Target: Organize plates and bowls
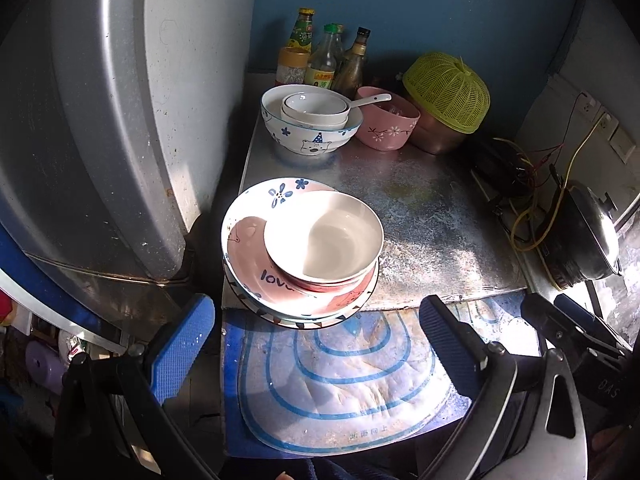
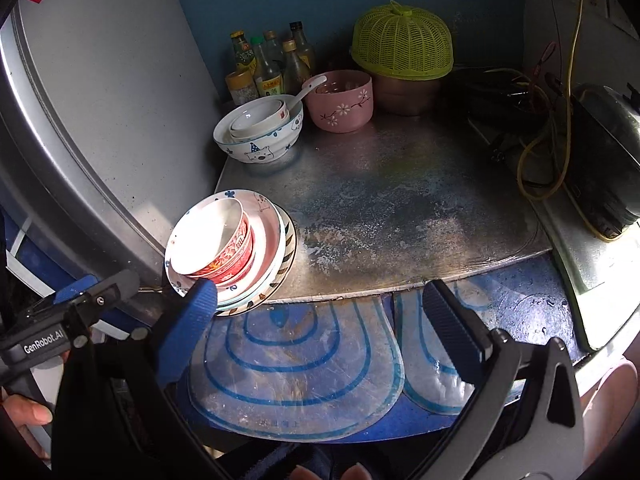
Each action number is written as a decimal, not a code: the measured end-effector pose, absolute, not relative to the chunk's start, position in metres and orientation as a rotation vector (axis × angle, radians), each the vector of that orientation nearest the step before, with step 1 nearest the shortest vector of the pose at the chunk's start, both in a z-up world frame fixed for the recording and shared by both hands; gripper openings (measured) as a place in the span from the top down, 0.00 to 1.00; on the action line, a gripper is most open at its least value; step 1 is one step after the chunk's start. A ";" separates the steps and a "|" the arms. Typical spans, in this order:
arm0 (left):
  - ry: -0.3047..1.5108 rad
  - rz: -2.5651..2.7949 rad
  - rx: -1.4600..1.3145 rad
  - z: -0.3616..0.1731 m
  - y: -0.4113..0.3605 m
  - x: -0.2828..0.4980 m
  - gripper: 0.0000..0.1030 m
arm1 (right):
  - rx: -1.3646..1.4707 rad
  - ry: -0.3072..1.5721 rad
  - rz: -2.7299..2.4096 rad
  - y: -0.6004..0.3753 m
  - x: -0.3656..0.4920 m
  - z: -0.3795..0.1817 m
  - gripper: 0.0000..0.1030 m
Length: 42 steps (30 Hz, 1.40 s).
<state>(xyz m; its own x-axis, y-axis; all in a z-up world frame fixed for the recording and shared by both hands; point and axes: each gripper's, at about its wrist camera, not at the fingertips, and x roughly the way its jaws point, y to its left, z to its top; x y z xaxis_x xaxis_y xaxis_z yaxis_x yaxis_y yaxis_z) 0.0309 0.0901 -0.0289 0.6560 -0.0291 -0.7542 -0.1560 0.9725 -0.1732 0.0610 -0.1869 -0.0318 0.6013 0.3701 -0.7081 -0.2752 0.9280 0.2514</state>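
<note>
1. Left wrist view: the left tongs (image 1: 316, 344) hang released and empty just short of the near stack (image 1: 300, 248), a red-patterned bowl (image 1: 324, 236) nested on plates at the desk (image 1: 420, 216) front edge. A second nest, the bear bowl (image 1: 312, 128), sits at the back.

2. Right wrist view: the right tongs (image 2: 320, 320) are spread wide, holding nothing, beside that stack (image 2: 232, 248). The stacking looks nearly done; the next move likely calls for gripping a rim squarely, since the stack overhangs the edge.

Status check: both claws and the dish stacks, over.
Left claw open, empty. Right claw open, empty. Red-patterned bowls on stacked plates at counter edge, untouched. Nothing in the way.
</note>
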 end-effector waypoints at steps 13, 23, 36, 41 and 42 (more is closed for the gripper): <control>0.874 0.109 -0.183 -0.019 -0.008 -0.005 0.00 | 0.120 0.863 0.392 -0.273 0.032 -0.033 0.00; 0.865 0.193 -0.176 -0.015 -0.046 -0.030 0.00 | 0.091 0.848 0.437 -0.305 0.025 -0.030 0.00; 0.853 0.183 -0.156 -0.004 -0.051 -0.041 0.00 | 0.088 0.826 0.437 -0.307 0.013 -0.019 0.00; 0.845 0.216 -0.118 -0.001 -0.048 -0.043 0.00 | 0.098 0.813 0.427 -0.303 0.008 -0.016 0.00; 0.841 0.209 -0.118 -0.001 -0.047 -0.045 0.00 | 0.099 0.811 0.426 -0.302 0.007 -0.016 0.00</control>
